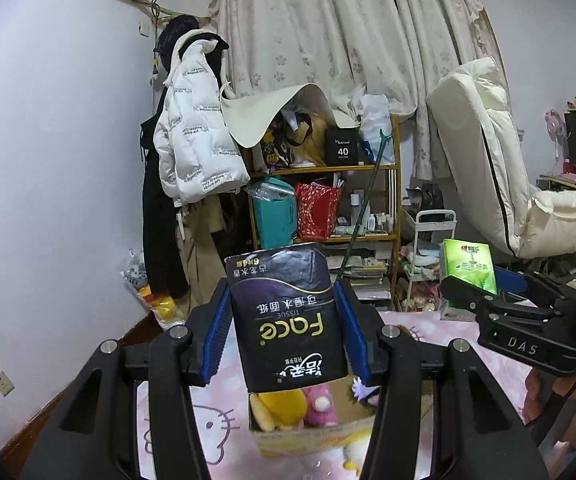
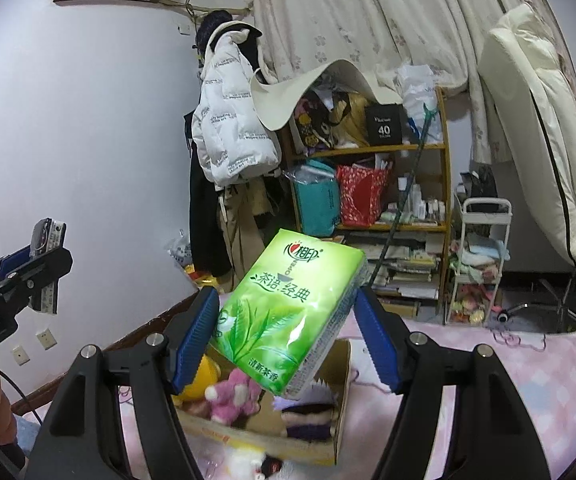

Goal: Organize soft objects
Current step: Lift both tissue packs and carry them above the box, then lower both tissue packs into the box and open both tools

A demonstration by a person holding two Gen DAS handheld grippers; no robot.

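Left gripper [image 1: 284, 322]: clenched on black tissue pack [image 1: 286, 318], upright, print inverted, above cardboard box [image 1: 311, 436] at 6 o'clock.
Right gripper [image 2: 288, 328]: grasping green tissue pack [image 2: 288, 312], long axis tilted toward 1 o'clock, over the box.

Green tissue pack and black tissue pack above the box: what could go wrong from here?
1. The green tissue pack sits tilted in the right claw, its right side seemingly barely touching; it may slip.
2. The cardboard box already holds plush toys, so the black tissue pack from the left claw might land askew.
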